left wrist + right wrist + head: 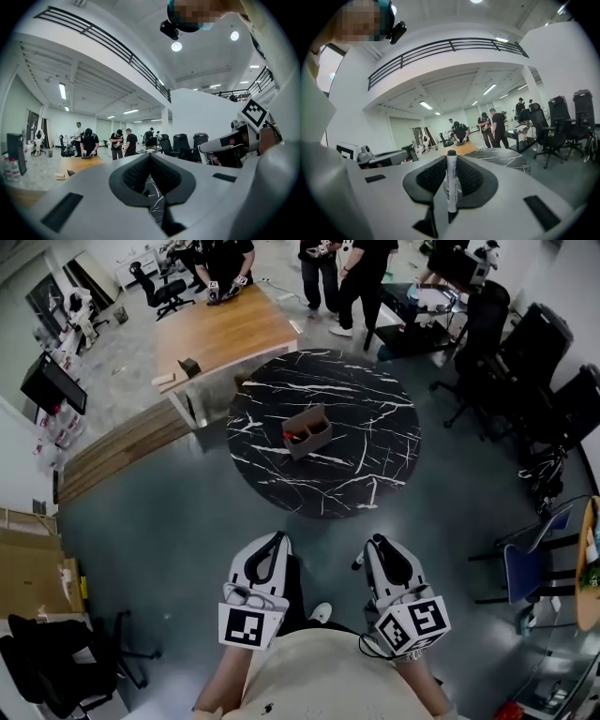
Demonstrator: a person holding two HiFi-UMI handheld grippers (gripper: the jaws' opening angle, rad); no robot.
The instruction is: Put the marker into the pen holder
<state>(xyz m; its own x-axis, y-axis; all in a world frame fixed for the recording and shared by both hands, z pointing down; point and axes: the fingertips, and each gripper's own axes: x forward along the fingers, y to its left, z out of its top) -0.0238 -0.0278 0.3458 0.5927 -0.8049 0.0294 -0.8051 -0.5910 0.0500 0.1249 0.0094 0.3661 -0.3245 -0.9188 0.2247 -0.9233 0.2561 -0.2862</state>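
Gripping a white marker (451,185) upright, the right gripper (451,164) sits low in the head view. The left gripper (150,161) is closed, empty; the pen holder (307,432) stands mid-frame.

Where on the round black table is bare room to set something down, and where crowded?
The round table is mostly bare. The widest free patch lies between the pen holder and the right rim; another between the holder and the near rim. Only the holder's spot is taken.
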